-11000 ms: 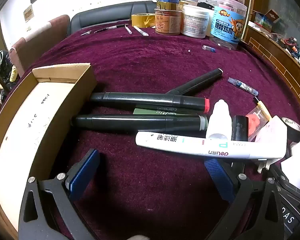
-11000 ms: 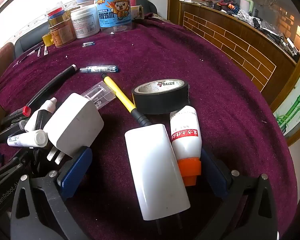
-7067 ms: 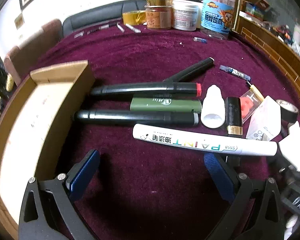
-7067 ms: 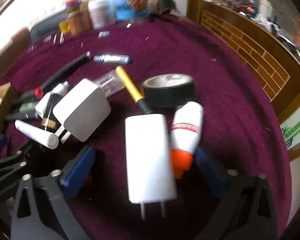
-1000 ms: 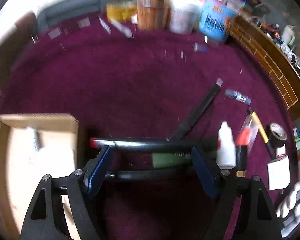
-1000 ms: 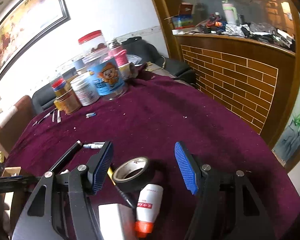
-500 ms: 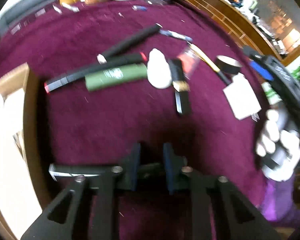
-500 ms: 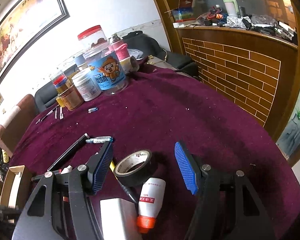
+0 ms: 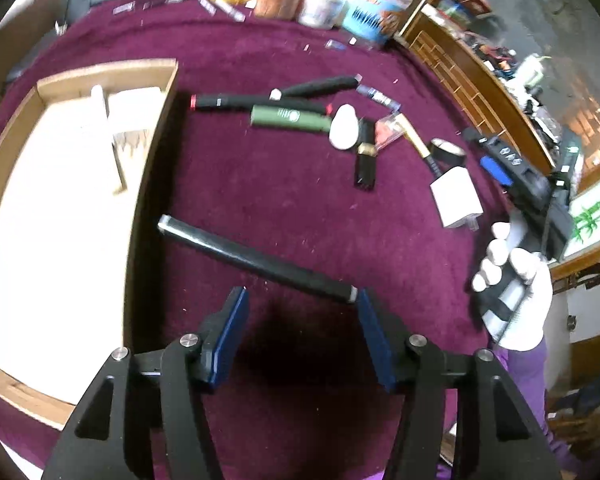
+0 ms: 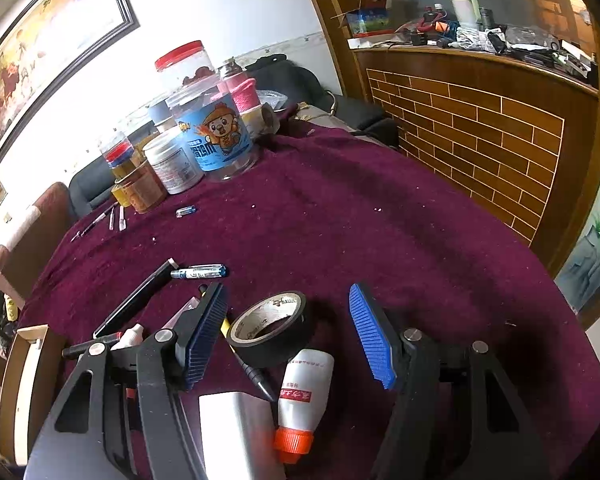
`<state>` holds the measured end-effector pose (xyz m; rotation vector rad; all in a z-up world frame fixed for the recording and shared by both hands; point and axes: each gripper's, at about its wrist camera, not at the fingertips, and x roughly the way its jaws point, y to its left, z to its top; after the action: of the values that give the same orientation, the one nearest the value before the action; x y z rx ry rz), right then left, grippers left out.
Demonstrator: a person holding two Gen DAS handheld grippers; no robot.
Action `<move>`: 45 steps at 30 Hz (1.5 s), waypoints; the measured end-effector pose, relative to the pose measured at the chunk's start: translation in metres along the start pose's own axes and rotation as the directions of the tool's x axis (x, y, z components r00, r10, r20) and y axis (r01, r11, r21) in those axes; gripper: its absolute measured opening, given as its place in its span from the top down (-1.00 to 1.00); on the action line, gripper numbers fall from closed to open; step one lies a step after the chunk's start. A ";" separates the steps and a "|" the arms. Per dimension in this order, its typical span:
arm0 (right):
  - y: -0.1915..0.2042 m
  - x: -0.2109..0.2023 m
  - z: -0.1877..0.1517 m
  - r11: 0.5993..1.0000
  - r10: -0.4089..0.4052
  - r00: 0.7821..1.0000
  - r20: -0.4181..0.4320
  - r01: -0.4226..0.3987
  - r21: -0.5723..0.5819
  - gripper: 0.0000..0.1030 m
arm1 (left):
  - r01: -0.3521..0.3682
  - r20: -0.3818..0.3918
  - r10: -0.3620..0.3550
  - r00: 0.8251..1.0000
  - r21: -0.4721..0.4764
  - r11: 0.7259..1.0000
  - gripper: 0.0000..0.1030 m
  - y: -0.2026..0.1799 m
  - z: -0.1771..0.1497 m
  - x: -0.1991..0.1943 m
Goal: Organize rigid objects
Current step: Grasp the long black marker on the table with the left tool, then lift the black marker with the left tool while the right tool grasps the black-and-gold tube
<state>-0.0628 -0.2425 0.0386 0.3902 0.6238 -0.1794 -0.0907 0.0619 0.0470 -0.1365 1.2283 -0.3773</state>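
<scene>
1. The left gripper (image 9: 300, 300) hangs over the maroon cloth (image 9: 284, 200), jaws opening.
2. A black marker (image 9: 256, 262) lies slantwise just ahead, its end beside the right pad.
3. The cardboard box (image 9: 60, 208) sits left.

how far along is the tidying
Early. Done: a white pen and a few items lie in the box. In hand: nothing; the left gripper is opening, a black marker just beyond its tips. Left: the markers, green tube, tape and glue bottle.
</scene>
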 end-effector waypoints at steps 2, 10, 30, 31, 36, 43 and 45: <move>0.000 -0.001 0.000 1.000 -0.001 1.000 0.002 0.001 0.000 -0.21 | -0.003 -0.033 0.001 0.999 -0.063 0.998 0.01 0.006 0.006 0.015; -0.002 0.001 -0.001 1.000 -0.022 1.000 0.001 0.022 0.006 -0.21 | 0.004 -0.002 -0.004 1.000 0.064 0.998 0.97 -0.024 0.019 0.042; 0.002 0.008 -0.001 0.999 -0.032 0.999 -0.027 0.031 -0.021 -0.21 | -0.150 0.116 0.156 0.981 -0.065 0.987 -0.15 -0.029 0.073 0.069; 0.003 0.009 -0.002 0.999 -0.032 0.999 -0.028 0.031 -0.024 -0.21 | -0.191 0.140 0.195 0.971 -0.044 0.981 -0.22 -0.035 0.071 0.073; 0.003 0.009 -0.002 0.999 -0.030 0.999 -0.032 0.029 -0.026 -0.21 | -0.288 0.205 0.260 0.944 0.120 0.950 -0.16 -0.048 0.057 0.082; 0.003 0.010 -0.002 1.000 -0.016 0.999 -0.044 0.015 -0.013 -0.21 | -0.263 0.132 0.242 0.961 0.174 0.949 0.36 -0.020 0.039 0.057; 0.002 0.009 -0.002 1.000 -0.011 0.999 -0.046 0.011 -0.009 -0.21 | -0.257 0.121 0.239 0.963 0.166 0.952 0.36 -0.013 0.035 0.052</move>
<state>-0.0558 -0.2398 0.0319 0.3830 0.6722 -0.1785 -0.0458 0.0277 0.0167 0.1539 1.0917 -0.2567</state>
